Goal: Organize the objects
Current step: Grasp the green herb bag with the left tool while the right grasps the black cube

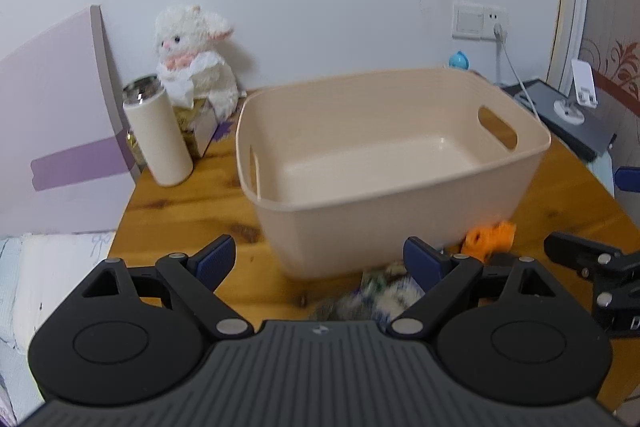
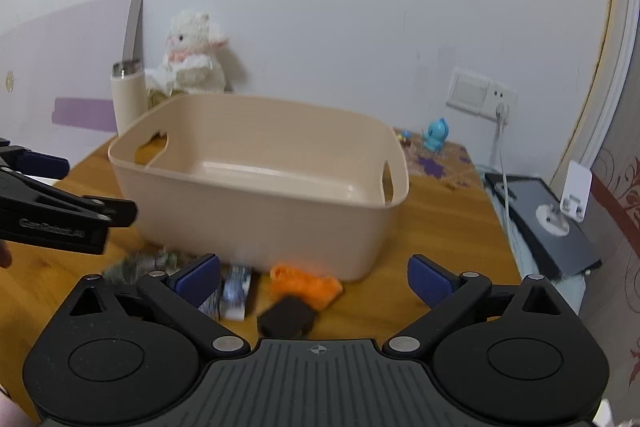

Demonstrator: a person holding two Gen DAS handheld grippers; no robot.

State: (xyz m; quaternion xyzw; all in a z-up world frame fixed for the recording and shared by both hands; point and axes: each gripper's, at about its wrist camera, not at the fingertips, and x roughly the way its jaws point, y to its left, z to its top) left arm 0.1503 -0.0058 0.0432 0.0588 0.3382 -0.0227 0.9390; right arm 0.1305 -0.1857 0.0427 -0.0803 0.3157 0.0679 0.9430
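Now, as I see it from my two hands:
Left tongs (image 1: 318, 261): my jaws stand wide apart with nothing between the pads, low over the table (image 1: 192, 211) just in front of the bin.
Right tongs (image 2: 314, 277): also spread wide, gripping nothing; they hover above the small things by the bin's near wall.
Bin (image 2: 256, 195): beige, with a handle hole at each end, sitting mid-table; its inside looks bare.
Orange toy (image 2: 306, 285): on the table against the bin's front, blurred.
Black block (image 2: 286, 319): just in front of the orange toy, near my right tongs.
White box (image 2: 236, 293): left of the black block, beside my right tongs' left pad.
Blurred bundle (image 1: 372, 297): grey and white, in front of the bin; I cannot tell what it is.
Tumbler (image 1: 158, 135): upright at the far left, next to a plush rabbit (image 1: 194, 55).
Blue figure (image 2: 434, 135): far right, by the wall.
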